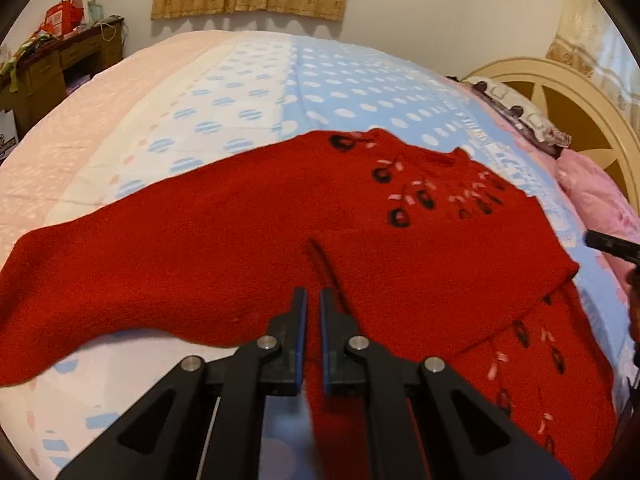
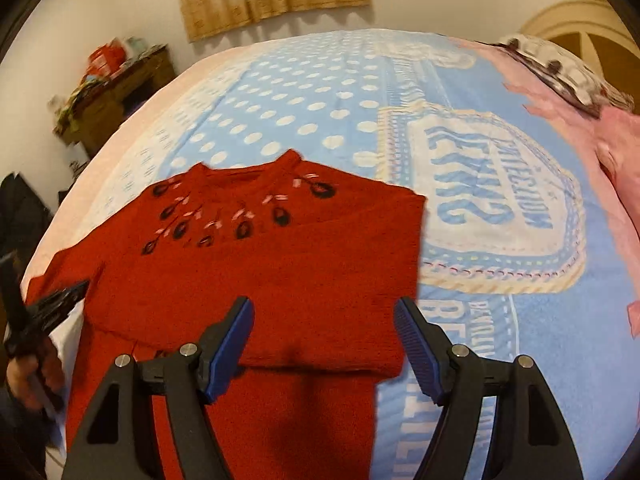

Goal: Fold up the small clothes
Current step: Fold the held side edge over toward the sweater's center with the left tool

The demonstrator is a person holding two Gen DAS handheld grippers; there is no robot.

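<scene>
The left gripper [image 1: 313, 300] has its jaws pinched on a fold of the red sweater [image 1: 248, 232], low in the frame, probably to carry the side over. The right gripper [image 2: 324, 312] hovers with jaws spread wide (holding nothing) above the sweater's already folded side. The sweater lies on the bed [image 2: 320, 92], its neck toward the top of the frame.
</scene>
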